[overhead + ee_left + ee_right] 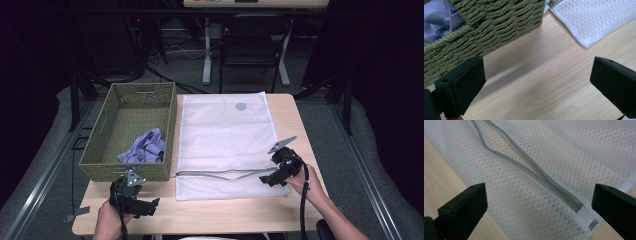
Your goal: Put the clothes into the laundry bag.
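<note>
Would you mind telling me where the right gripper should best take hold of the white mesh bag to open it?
Probably the upper grey lip of the zipper opening, where it gapes from the lower one. The mesh bag lies flat on the table, so only that raised edge offers a pinch. The right gripper, open above the zipper's end, could come down from above, one jaw slipping inside the gap.

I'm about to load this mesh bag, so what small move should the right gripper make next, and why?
Probably lower the right gripper and close on the upper grey zipper edge of the white mesh laundry bag. Its jaws stand open just above the bag, and the zipper already gapes, so lifting that edge would widen the mouth for the lilac cloth in the green woven basket.
</note>
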The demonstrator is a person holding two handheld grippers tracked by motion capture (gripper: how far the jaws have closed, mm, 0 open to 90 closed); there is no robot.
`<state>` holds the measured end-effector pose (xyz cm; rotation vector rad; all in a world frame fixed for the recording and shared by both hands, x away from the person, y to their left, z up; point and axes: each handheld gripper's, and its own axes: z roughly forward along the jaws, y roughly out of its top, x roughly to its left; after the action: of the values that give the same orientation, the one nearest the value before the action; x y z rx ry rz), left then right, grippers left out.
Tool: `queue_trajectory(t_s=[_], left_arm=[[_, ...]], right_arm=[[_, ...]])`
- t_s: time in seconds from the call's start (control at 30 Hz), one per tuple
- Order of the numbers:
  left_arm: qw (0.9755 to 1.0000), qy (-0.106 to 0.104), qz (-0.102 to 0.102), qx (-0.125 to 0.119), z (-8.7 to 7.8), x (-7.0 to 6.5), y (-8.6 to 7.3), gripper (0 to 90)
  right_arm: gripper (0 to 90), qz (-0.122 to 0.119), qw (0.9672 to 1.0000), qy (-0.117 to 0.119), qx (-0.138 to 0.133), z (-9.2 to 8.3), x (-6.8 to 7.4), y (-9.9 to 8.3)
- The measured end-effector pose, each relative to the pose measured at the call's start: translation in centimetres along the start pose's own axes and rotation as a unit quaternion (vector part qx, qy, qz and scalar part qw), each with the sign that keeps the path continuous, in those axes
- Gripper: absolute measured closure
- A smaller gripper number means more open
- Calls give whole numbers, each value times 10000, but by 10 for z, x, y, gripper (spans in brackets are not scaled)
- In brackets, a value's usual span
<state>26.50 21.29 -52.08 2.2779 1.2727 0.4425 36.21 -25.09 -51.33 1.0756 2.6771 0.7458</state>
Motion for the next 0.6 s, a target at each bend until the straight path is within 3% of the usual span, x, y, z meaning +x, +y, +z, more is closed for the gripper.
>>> queue_trajectory(t_s=[0.4, 0.6], left_arm=[[10000, -5, -18, 14, 0, 0, 0, 0], [10000, -28, 5, 45, 0, 0, 0, 0]], right_arm=[[0, -160, 9998, 87, -66, 14, 0, 27], [0, -307, 9994, 134, 44, 23, 3, 38]])
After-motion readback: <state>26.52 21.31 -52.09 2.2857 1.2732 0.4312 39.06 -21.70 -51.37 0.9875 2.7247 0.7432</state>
